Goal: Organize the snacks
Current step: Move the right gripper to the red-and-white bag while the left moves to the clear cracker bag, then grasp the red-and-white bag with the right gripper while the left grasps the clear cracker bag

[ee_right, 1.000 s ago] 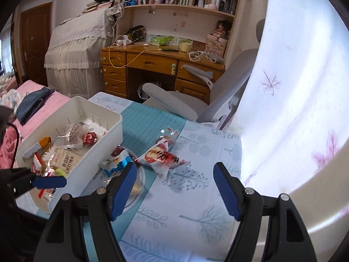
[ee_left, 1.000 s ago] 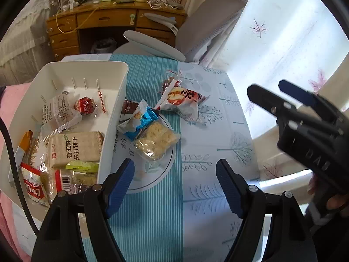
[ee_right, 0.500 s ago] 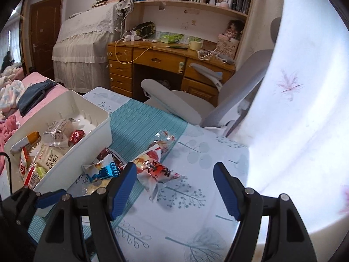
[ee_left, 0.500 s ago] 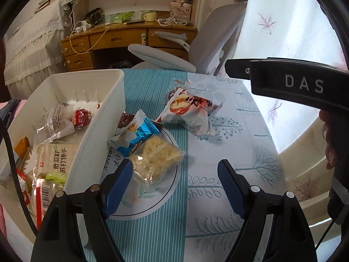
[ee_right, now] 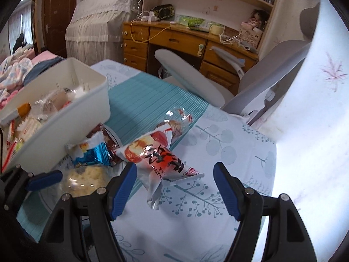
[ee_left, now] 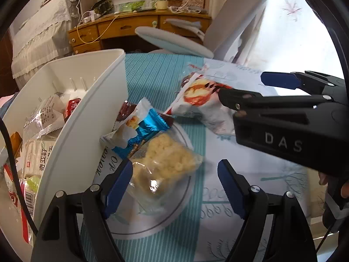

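Note:
A white bin point(ee_left: 72, 131) point(ee_right: 65, 131) holding several wrapped snacks stands on the left of the table. Beside it lie a clear packet of yellow puffs point(ee_left: 165, 163) point(ee_right: 87, 178), a blue-and-white packet point(ee_left: 135, 135) point(ee_right: 91, 152), a dark brown packet point(ee_left: 124, 109) and a red-and-white packet point(ee_left: 200, 100) point(ee_right: 157, 157). My left gripper point(ee_left: 174, 185) hangs open just above the puffs packet, nothing between its fingers. My right gripper point(ee_right: 174, 187) point(ee_left: 242, 87) is open, its blue fingers either side of the red-and-white packet without touching it.
The table carries a teal striped runner and a leaf-print cloth point(ee_right: 229, 152). A grey office chair point(ee_right: 250, 83) stands at the far edge, a wooden desk point(ee_right: 174, 41) behind it. A pale curtain point(ee_right: 316, 109) hangs close on the right. Bedding point(ee_right: 13, 72) lies far left.
Both grippers have come down and forward toward the loose packets, which now look larger. The right gripper has swung in over the red-and-white packet. Both stayed open.

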Available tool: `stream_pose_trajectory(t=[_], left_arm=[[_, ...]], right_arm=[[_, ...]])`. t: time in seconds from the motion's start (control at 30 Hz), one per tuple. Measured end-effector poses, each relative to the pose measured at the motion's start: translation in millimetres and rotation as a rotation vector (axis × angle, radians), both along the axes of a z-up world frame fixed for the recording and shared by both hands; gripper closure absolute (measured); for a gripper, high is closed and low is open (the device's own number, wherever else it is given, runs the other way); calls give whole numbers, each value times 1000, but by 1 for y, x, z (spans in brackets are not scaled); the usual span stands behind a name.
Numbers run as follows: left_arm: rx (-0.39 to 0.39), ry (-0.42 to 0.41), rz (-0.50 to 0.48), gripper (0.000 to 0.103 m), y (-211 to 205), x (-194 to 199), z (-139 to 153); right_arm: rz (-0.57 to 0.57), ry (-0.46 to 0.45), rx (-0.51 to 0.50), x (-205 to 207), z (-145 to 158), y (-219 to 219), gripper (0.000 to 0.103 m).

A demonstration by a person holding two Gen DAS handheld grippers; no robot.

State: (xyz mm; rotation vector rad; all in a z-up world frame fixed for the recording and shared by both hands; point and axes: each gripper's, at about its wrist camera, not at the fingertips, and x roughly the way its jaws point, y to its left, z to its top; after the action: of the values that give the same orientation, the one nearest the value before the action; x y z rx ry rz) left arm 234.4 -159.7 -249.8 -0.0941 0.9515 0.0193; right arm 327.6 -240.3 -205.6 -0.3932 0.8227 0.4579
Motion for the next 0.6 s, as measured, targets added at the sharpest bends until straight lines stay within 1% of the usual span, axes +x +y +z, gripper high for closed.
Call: stream_pose_trajectory(t=[0.23,0.43,0.6], left_arm=[[3,15,19,24,3,18,-9],[31,23,10,24,0,28,-17],[16,35,9,24,5,32,-21]], right_arm=[[36,32,4,11,-21,10,30],[61,66,8,17,-34,17,30],[29,91,40,22,-39,15,30]])
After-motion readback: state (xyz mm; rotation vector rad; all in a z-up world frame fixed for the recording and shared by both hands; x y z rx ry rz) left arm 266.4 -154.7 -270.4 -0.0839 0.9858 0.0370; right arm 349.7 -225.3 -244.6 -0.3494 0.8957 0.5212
